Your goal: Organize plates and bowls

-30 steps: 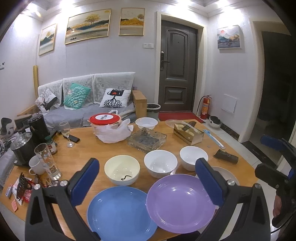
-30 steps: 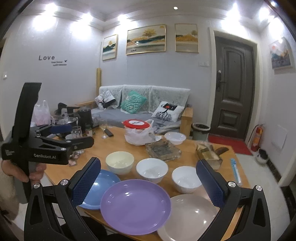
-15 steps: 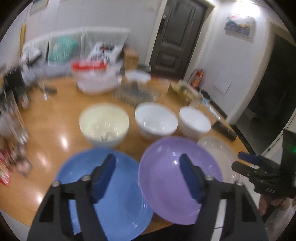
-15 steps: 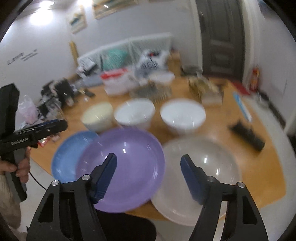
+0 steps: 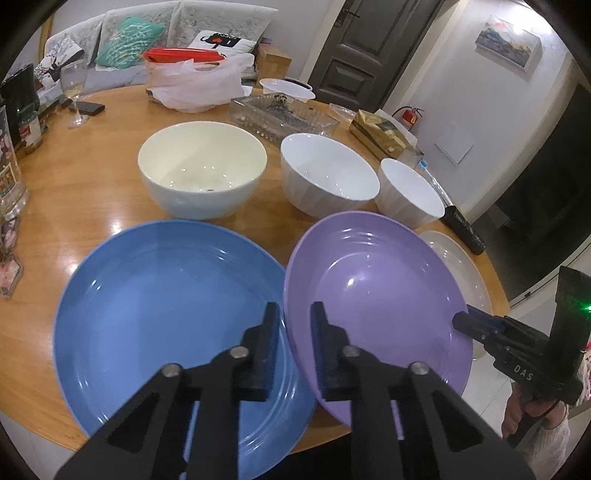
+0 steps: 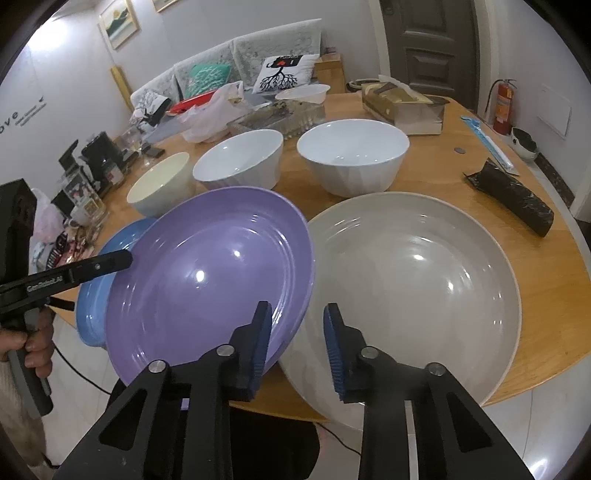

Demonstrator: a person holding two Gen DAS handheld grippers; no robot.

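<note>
The purple plate (image 5: 373, 291) sits tilted between the blue plate (image 5: 162, 314) and the grey plate (image 6: 413, 280) at the table's near edge, its rims overlapping both. The left gripper (image 5: 293, 321) straddles its left rim, jaws drawn narrow on it; the right gripper (image 6: 297, 317) straddles the right rim likewise. Both point steeply down. Behind stand three bowls: cream (image 5: 202, 170), white (image 5: 328, 177), white (image 5: 410, 195). The round wooden table (image 5: 85, 162) holds clutter; a sofa (image 5: 155, 26) and dark door (image 5: 365, 40) lie beyond.

Three round glossy plates sit along the wooden table's (image 5: 92, 158) near edge: blue plate (image 5: 162, 306) left, purple plate (image 5: 373, 291) middle, probably overlapping it, grey plate (image 6: 424, 273) right; three ceramic bowls (image 5: 203, 170) behind.
</note>
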